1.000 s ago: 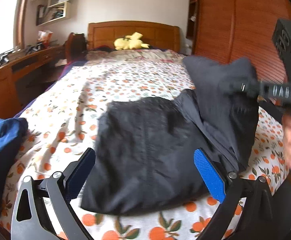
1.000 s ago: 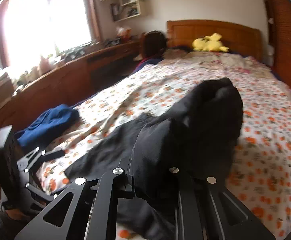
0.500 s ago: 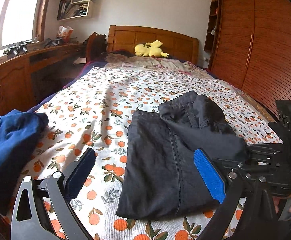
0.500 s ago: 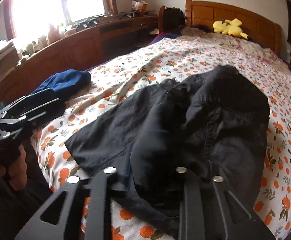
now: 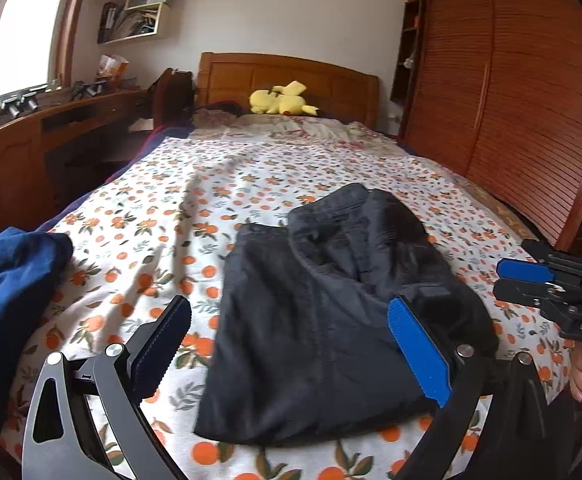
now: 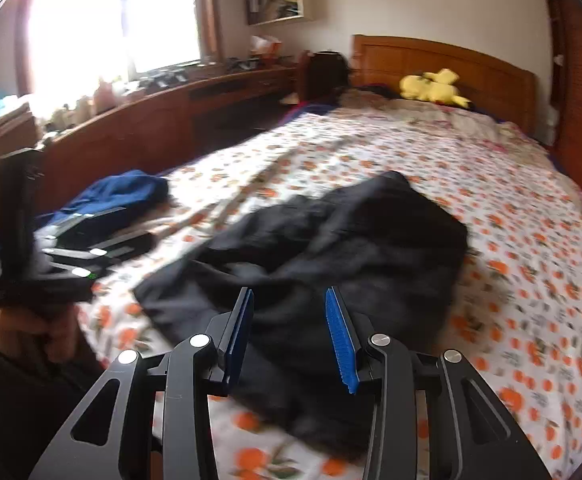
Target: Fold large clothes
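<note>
The left gripper (image 5: 289,344) stands released, nothing between its fingers (image 5: 419,354). The right gripper (image 6: 289,336) is likewise released and empty. The black garment (image 5: 323,312) lies partly folded on the bed (image 5: 251,184), directly ahead of both sets of fingers, its upper layer bunched towards the right.

Risk, as judged: the bunched layer may slide or unfold if a single thickness is pinched, and the loose sheet could be caught along with the cloth.

A blue garment (image 5: 7,292) lies left of the left fingers, apart from the black one. A yellow plush toy (image 5: 281,100) rests far ahead by the headboard. Neither obstructs.
</note>
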Demonstrator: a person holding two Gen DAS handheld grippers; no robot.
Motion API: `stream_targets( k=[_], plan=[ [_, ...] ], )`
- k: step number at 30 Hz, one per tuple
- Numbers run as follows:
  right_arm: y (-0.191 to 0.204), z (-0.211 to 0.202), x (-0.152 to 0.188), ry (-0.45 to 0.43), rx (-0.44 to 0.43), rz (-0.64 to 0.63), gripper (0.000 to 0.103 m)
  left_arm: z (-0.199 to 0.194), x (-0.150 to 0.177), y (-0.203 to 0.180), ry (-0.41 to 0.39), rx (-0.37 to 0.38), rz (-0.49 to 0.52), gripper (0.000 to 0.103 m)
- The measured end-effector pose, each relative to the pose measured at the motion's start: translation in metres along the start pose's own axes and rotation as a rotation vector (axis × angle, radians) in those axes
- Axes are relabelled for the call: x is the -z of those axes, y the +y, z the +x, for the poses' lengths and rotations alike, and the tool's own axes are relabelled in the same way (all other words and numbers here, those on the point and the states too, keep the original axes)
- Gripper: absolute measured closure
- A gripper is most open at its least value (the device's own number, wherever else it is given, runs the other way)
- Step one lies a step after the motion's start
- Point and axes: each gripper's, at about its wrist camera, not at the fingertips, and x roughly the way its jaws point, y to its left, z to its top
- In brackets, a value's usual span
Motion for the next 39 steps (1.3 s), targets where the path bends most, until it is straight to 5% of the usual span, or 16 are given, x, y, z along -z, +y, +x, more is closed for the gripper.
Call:
stream_targets(
  k=[4, 12, 18, 30, 32, 39],
  plan=[
    [-0.030, 0.009, 0.018, 0.050, 0.077, 0.026, 0.071, 0.004, -0.001, -0.017, 0.003, 0.032, 0.017, 0.003],
    [-0.042, 0.040, 0.050, 0.147, -0.009, 0.104, 0.075, 0.022, 0.005, -0.047, 0.046, 0.093, 0.060, 0.004],
    [-0.039, 0.046, 0.054, 0.141, -0.020, 0.103, 0.075, 0.040, 0.016, -0.057, 0.109, 0.092, 0.091, 0.015],
    [-0.036, 0.041, 0.055, 0.137, -0.013, 0.088, 0.075, 0.072, 0.029, -0.059, 0.169, 0.080, 0.087, 0.016],
    [-0.036, 0.038, 0.055, 0.137, -0.008, 0.083, 0.075, 0.076, 0.030, -0.060, 0.183, 0.104, 0.080, 0.039],
    [-0.038, 0.031, 0.057, 0.128, -0.002, 0.083, 0.069, 0.075, 0.026, -0.064, 0.184, 0.145, 0.084, 0.091]
  ],
)
